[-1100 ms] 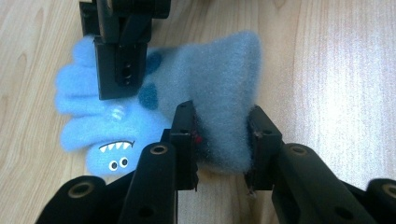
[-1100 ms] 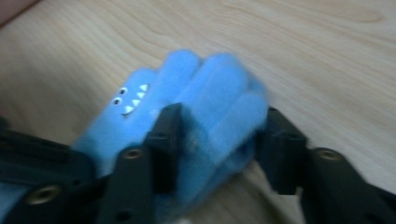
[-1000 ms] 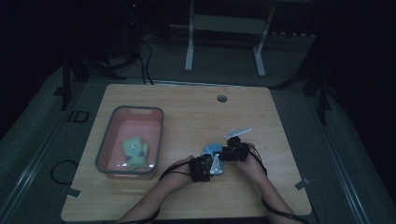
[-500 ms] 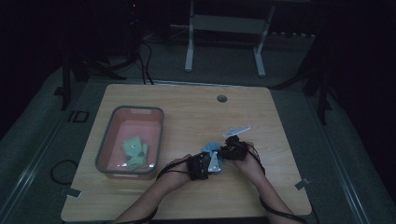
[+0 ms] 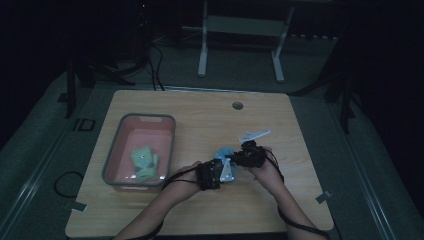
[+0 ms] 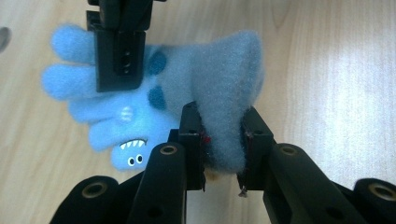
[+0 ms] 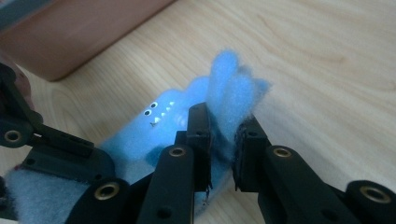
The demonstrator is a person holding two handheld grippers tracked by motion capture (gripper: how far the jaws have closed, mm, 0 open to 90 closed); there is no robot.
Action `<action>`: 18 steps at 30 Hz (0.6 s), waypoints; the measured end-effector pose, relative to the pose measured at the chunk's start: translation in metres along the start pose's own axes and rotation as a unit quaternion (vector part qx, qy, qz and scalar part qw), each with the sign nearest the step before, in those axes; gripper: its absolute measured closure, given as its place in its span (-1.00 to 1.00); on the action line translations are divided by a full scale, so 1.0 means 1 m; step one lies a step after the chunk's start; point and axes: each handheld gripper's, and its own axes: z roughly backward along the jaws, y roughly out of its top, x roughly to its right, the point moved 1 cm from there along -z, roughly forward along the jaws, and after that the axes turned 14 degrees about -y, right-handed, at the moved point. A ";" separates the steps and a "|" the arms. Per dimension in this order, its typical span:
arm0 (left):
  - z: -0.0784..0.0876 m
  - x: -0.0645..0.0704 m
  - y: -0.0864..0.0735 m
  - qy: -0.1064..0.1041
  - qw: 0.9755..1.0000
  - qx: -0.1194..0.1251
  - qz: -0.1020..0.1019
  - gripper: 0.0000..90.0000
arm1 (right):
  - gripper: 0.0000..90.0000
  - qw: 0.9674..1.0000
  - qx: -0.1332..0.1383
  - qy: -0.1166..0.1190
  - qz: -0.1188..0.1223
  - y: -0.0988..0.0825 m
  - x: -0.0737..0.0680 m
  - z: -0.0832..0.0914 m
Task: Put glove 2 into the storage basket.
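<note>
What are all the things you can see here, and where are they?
Blue monster glove: one, light blue fleece, above the table's front middle, pinched at both ends.
Green cloth items: cannot tell how many, green, inside the tray.
Tray: one, grey rim and pink inside, table's left side.
Table: one, light wood, with a round hole near the back edge.
Left gripper: one, black, shut on the glove's cuff.
Right gripper: one, black, shut on the glove's fingers.
</note>
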 end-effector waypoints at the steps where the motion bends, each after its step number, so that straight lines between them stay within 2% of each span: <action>1: 0.002 0.000 0.000 0.001 1.000 0.000 0.000 0.68 | 0.79 1.000 -0.002 0.000 0.002 0.002 -0.001 0.001; 11: 0.020 -0.004 0.004 0.015 1.000 -0.004 -0.002 0.68 | 0.82 1.000 0.012 0.002 0.010 0.019 -0.005 0.009; 12: 0.027 -0.005 0.006 0.021 1.000 -0.007 -0.004 0.68 | 0.83 1.000 0.015 0.004 0.010 0.021 -0.005 0.011; 13: 0.030 -0.005 0.007 0.025 1.000 -0.007 -0.005 0.68 | 0.83 1.000 0.024 0.006 0.010 0.029 -0.007 0.016; 18: 0.045 -0.007 0.009 0.041 0.999 -0.013 -0.009 0.68 | 0.84 0.999 0.042 0.008 0.012 0.043 -0.011 0.024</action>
